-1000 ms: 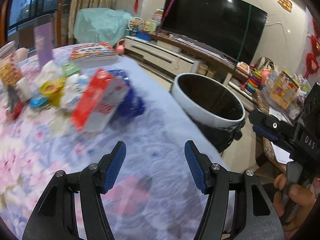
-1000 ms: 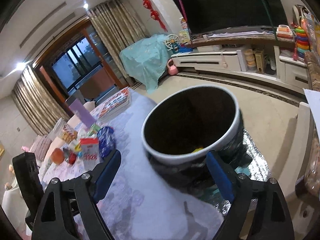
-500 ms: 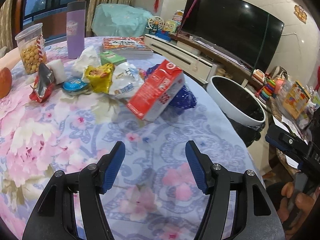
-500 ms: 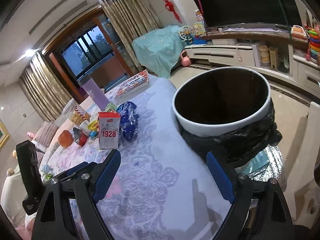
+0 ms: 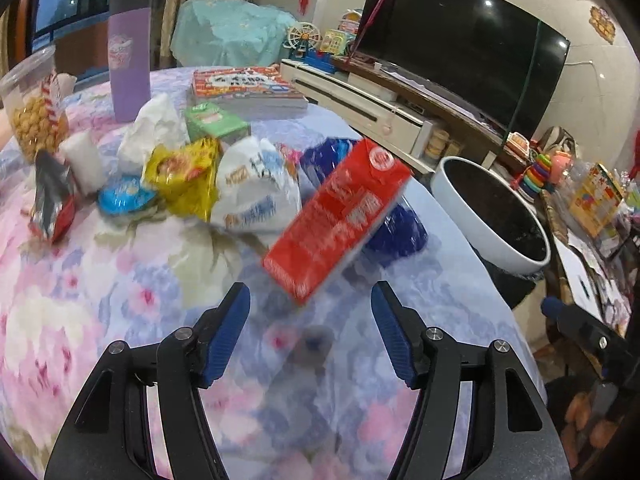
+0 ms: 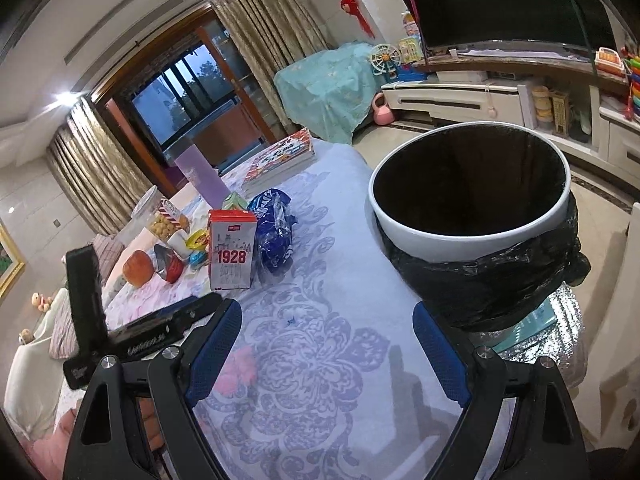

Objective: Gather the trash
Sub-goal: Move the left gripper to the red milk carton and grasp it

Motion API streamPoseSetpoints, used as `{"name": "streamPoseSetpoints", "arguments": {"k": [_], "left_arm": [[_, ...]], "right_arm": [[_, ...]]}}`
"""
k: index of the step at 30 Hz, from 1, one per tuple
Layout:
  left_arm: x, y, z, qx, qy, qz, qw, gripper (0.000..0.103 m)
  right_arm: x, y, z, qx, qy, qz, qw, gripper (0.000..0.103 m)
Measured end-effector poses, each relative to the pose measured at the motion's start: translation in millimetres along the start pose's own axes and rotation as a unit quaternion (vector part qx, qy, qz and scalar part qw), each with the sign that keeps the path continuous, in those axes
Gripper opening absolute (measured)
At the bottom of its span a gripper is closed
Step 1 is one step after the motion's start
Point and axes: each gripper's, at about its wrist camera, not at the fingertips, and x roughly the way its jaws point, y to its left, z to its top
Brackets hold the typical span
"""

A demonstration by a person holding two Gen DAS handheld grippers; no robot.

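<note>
A red milk carton (image 5: 340, 216) stands on the floral tablecloth, just ahead of my open, empty left gripper (image 5: 310, 332); it also shows in the right wrist view (image 6: 232, 248). Behind it lie a blue wrapper (image 5: 396, 232), a white plastic bag (image 5: 256, 192), a yellow snack packet (image 5: 184, 172) and a small blue lid (image 5: 124, 198). A white-rimmed bin (image 6: 472, 196) with a black liner stands at the table's right edge, ahead of my open, empty right gripper (image 6: 328, 340).
A purple tumbler (image 5: 130, 52), a snack jar (image 5: 34, 108), a green box (image 5: 214, 120) and a stack of books (image 5: 248, 86) stand at the far side. The table edge (image 5: 472, 264) runs beside the bin. A TV cabinet is beyond.
My left gripper has swung left from the bin side and closed in on the red carton. The right gripper has pulled back a little from the bin. Both stay open.
</note>
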Motion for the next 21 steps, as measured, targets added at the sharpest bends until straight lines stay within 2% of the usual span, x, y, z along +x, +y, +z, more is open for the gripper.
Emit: {"name": "streamPoseSetpoints", "arguments": {"k": [4, 6, 13, 21], "left_arm": [[7.7, -0.7, 5.9, 0.010, -0.003, -0.002, 0.9999, 0.061], [9.0, -0.9, 5.2, 0.012, -0.002, -0.007, 0.9999, 0.039], [-14.4, 10.3, -6.2, -0.005, -0.015, -0.016, 0.9997, 0.036], [-47.4, 32.8, -30.2, -0.030, 0.003, 0.017, 0.9994, 0.035]], "right_arm": [[4.3, -0.5, 1.7, 0.001, 0.002, 0.000, 1.000, 0.089], [6.4, -0.3, 2.4, 0.002, 0.004, 0.001, 1.000, 0.089], [16.8, 8.9, 4.7, -0.006, 0.007, 0.006, 1.000, 0.089], [45.3, 35.6, 15.6, -0.036, 0.015, 0.022, 0.999, 0.088]]}}
